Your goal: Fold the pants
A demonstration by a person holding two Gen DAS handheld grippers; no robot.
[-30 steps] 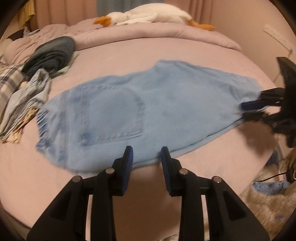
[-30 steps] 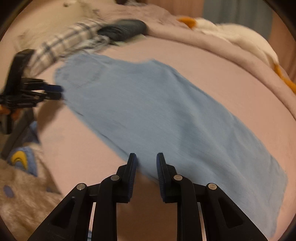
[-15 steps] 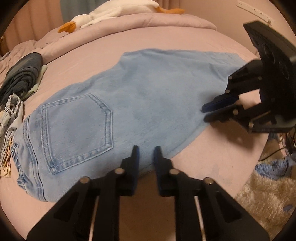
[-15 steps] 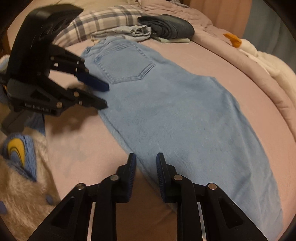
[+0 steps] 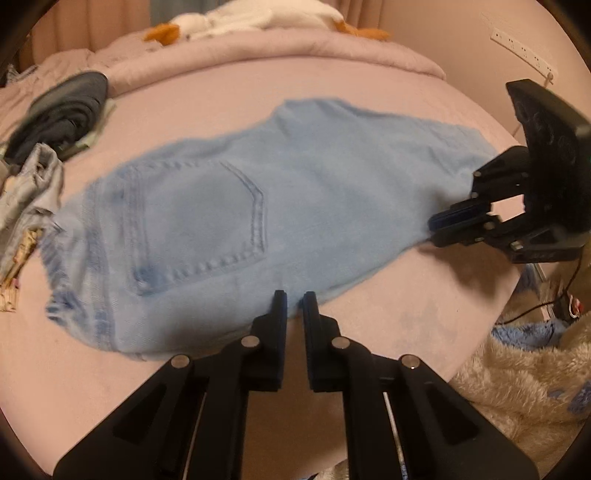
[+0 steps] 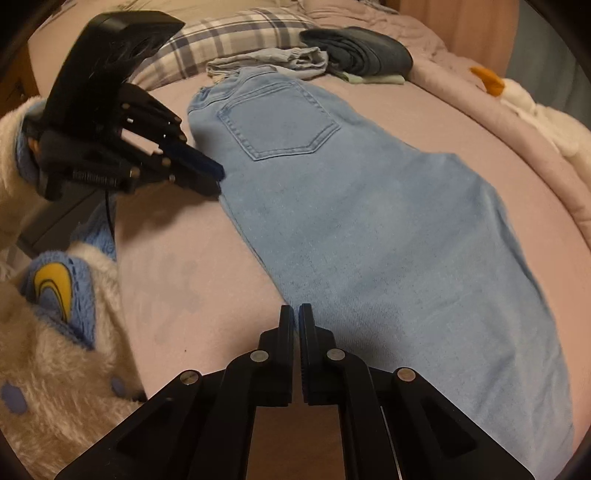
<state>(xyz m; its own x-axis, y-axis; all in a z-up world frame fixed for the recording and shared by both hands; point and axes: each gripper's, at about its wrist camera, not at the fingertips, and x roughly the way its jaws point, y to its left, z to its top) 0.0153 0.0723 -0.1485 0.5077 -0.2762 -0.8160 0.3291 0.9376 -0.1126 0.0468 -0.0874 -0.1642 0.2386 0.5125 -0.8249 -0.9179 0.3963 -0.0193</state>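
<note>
Both my grippers, left (image 5: 294,301) and right (image 6: 296,314), pinch the near edge of the pants (image 6: 369,221), jaws pressed together. Pants run lengthwise between them on the bed (image 6: 192,266); fold goes away from me.

A pink bedsheet (image 5: 406,314) covers the bed under both grippers. Far ahead of the left gripper lies a white plush goose with orange beak (image 5: 236,18) on a rumpled pink duvet (image 5: 295,48). Ahead and to its left sit a folded dark navy garment (image 5: 62,110) and crumpled pale clothes (image 5: 33,184). Ahead of the right gripper, to the left, lies a plaid pillow (image 6: 221,40).
</note>
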